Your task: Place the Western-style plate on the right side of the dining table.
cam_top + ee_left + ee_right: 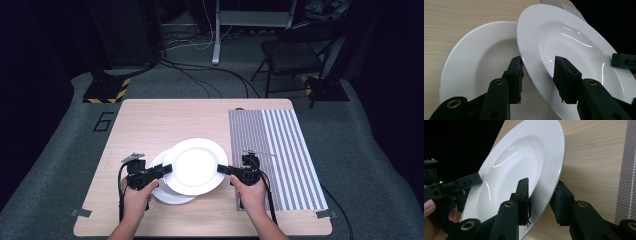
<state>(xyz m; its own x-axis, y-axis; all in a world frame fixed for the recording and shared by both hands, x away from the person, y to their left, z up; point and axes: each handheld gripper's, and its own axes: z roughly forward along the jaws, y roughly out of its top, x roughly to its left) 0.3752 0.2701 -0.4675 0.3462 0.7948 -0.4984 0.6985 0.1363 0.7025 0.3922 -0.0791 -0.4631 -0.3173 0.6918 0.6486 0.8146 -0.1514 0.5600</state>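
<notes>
I've got the upper plate (195,166) lifted between both grippers, so the pick-up looks done; where it goes next I can't say. My left gripper (537,80) has its jaws straddling the near rim, one pad on each face, seemingly pinching it. My right gripper (541,200) clamps the opposite rim likewise. The lower plate (474,65) lies beneath, off my left jaws.

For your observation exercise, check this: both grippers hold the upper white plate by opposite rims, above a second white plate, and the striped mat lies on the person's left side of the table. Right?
Not quite. The striped mat lies on the person's right side, as the high view shows. The rest holds: the left gripper and right gripper hold the upper plate by opposite rims, above the second plate.
</notes>
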